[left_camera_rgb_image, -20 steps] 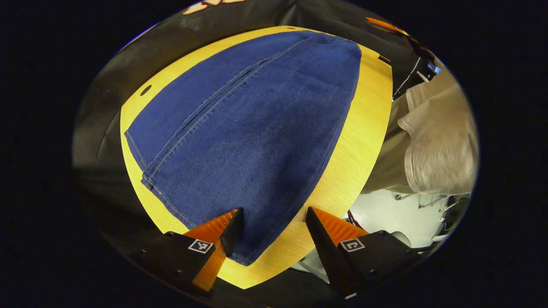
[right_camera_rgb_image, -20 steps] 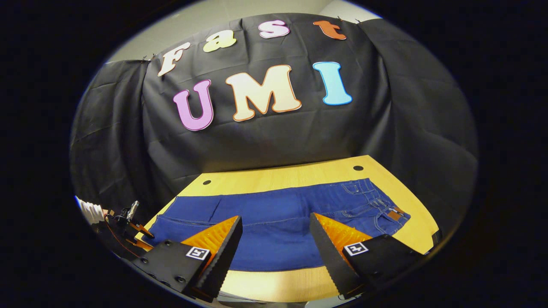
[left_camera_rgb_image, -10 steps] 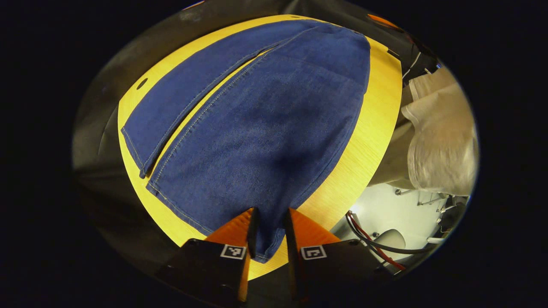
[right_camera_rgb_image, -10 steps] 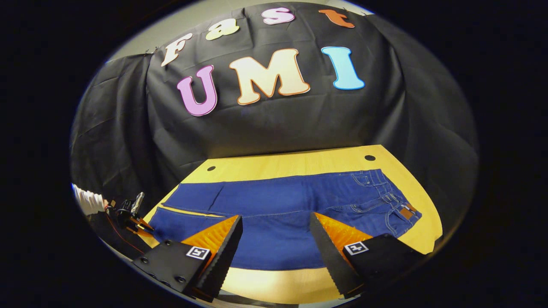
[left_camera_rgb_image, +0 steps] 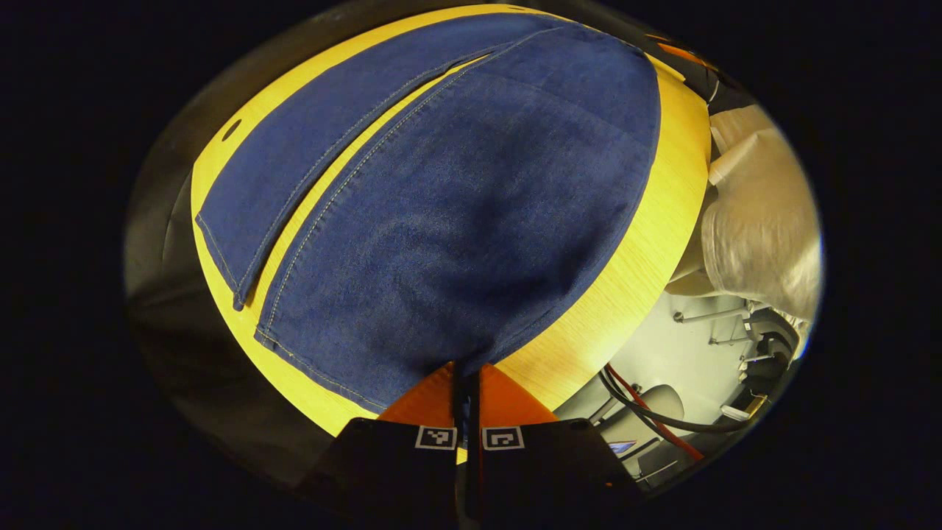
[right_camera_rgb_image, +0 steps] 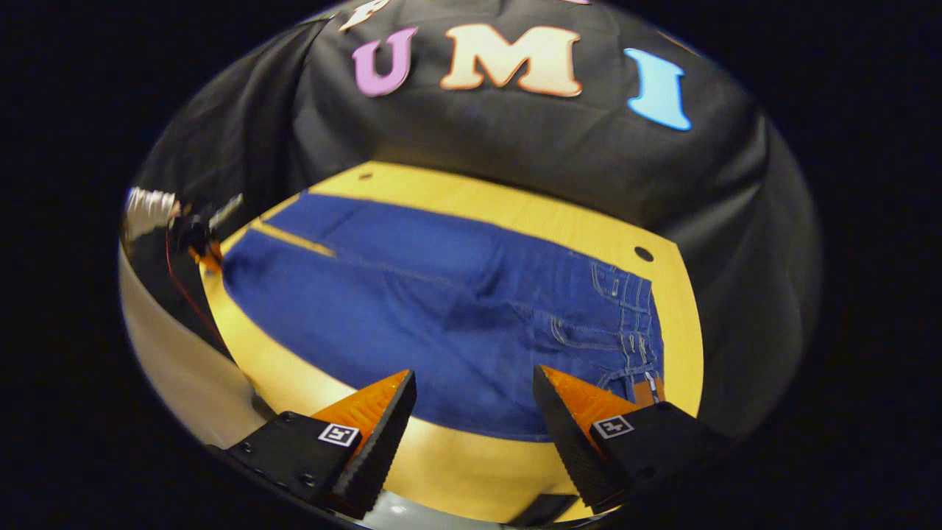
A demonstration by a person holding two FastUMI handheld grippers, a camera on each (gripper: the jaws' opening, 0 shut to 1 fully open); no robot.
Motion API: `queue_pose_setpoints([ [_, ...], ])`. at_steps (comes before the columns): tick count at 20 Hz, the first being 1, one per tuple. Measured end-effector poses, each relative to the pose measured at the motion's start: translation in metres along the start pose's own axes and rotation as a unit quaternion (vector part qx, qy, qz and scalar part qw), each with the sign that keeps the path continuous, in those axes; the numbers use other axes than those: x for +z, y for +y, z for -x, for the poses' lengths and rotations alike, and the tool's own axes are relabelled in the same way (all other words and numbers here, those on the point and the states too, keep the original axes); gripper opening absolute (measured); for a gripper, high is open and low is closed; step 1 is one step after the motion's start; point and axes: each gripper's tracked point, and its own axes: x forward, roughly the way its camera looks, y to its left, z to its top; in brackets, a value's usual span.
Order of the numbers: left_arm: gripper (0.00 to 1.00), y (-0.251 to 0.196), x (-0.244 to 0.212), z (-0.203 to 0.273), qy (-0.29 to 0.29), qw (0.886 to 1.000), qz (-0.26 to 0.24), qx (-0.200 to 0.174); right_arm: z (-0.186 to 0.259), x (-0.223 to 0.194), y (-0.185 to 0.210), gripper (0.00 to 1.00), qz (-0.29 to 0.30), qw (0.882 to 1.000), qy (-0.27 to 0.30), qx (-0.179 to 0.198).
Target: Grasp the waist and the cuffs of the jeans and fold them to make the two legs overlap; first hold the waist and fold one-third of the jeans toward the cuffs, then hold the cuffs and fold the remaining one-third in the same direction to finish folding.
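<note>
I have my left tongs (left_camera_rgb_image: 465,383) clenched on the near cuff of the jeans (left_camera_rgb_image: 456,213) spread on the bench (left_camera_rgb_image: 625,258), right tongs (right_camera_rgb_image: 475,412) released above the waist, no fold made yet.

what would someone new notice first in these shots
A pair of dark blue denim jeans spread flat across the yellow wooden table, waist toward the right in the right gripper view. The left gripper is shut on the near leg's cuff at the table edge, while the right gripper hangs open above the waist end.
</note>
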Motion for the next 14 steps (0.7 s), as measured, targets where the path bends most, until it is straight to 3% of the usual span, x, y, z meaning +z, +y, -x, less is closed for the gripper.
queue_pose_setpoints([
  [2, 0.0, 0.0, 0.0, 0.001, 0.005, 1.0, 0.001, -0.001, -0.009, -0.025, -0.011, 0.94, 0.037, 0.998, 0.044, 0.012],
  [3, 0.0, -0.001, 0.0, 0.001, 0.006, 1.0, 0.003, -0.001, -0.016, -0.036, -0.02, 0.99, 0.06, 0.996, 0.066, 0.015],
  [7, 0.0, -0.001, 0.0, 0.0, 0.014, 1.0, 0.011, 0.003, -0.04, -0.076, -0.036, 1.0, 0.126, 0.98, 0.147, 0.035],
  [11, 0.0, -0.001, 0.0, 0.0, 0.018, 1.0, 0.01, 0.007, -0.05, -0.097, -0.034, 1.0, 0.147, 0.967, 0.199, 0.062],
  [14, 0.0, -0.001, 0.0, -0.001, 0.017, 1.0, 0.011, 0.006, -0.058, -0.099, -0.034, 0.97, 0.124, 0.965, 0.216, 0.082],
])
